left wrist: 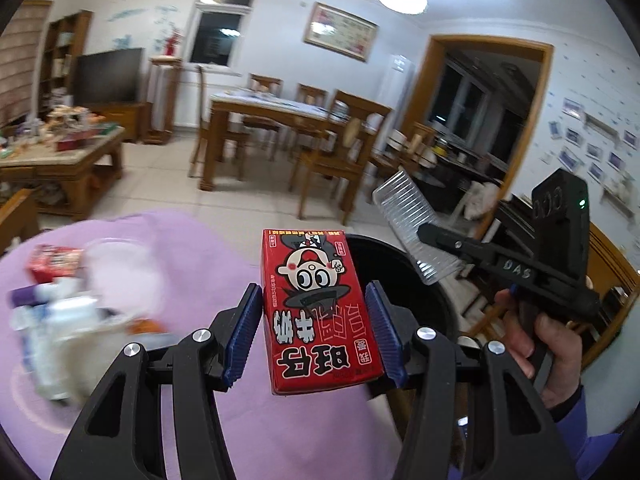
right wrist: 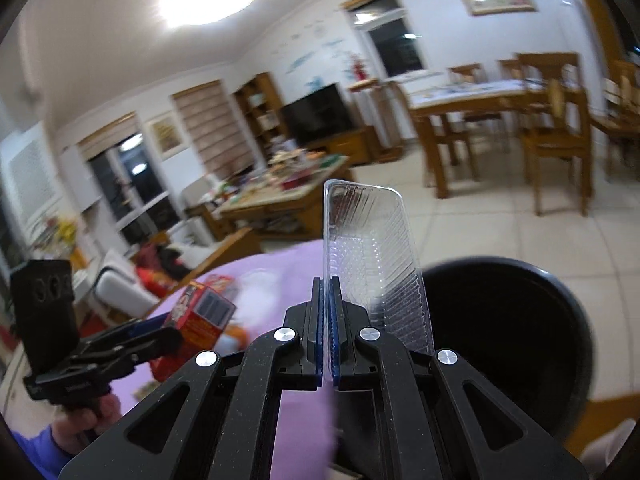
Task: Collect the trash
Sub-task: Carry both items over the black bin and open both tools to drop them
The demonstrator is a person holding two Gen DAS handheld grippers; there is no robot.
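My left gripper (left wrist: 316,320) is shut on a red milk carton (left wrist: 318,312) with a cartoon face, held above the purple-covered table (left wrist: 200,240) near the rim of a black trash bin (left wrist: 400,280). My right gripper (right wrist: 327,320) is shut on the edge of a clear ribbed plastic tray (right wrist: 368,256), held upright just left of the bin (right wrist: 508,328). The tray (left wrist: 412,224) and right gripper (left wrist: 424,234) show over the bin in the left wrist view. The carton (right wrist: 198,320) and left gripper (right wrist: 160,332) show at lower left in the right wrist view.
A blurred pile of wrappers, bottles and a small red pack (left wrist: 56,292) lies on the purple cloth at left. Beyond are a cluttered coffee table (left wrist: 60,148), a dining table with chairs (left wrist: 288,120) and tiled floor.
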